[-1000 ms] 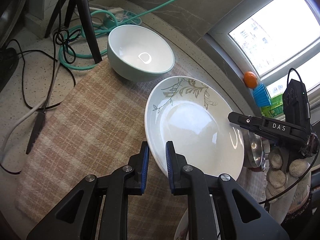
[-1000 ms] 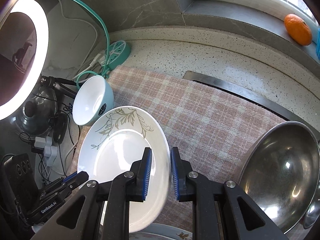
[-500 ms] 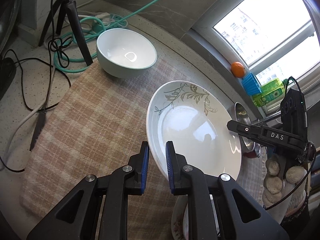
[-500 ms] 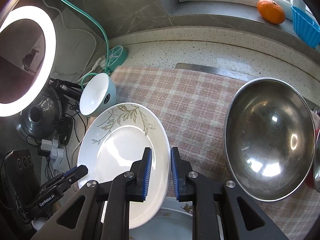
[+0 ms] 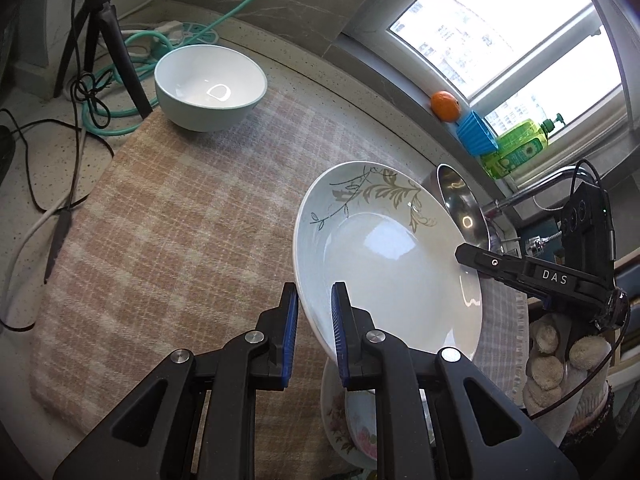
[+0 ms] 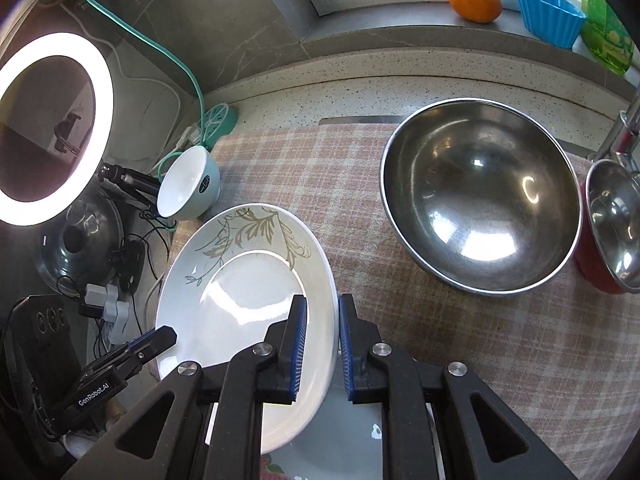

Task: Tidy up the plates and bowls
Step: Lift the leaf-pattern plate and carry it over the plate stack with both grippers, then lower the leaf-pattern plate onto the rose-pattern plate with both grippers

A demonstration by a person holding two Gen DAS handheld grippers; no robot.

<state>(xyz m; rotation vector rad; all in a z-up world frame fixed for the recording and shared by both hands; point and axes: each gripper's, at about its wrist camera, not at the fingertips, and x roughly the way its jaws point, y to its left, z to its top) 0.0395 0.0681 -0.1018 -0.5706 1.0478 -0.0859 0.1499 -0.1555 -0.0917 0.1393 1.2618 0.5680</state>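
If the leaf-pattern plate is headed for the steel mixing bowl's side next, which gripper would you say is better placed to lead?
Probably the right gripper: it clamps the leaf-pattern plate on the rim nearest the steel bowl. The left gripper clamps the opposite rim.

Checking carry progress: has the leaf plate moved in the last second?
Yes. In the right wrist view the plate has travelled away from the white bowl and toward the steel bowl, held by both grippers.
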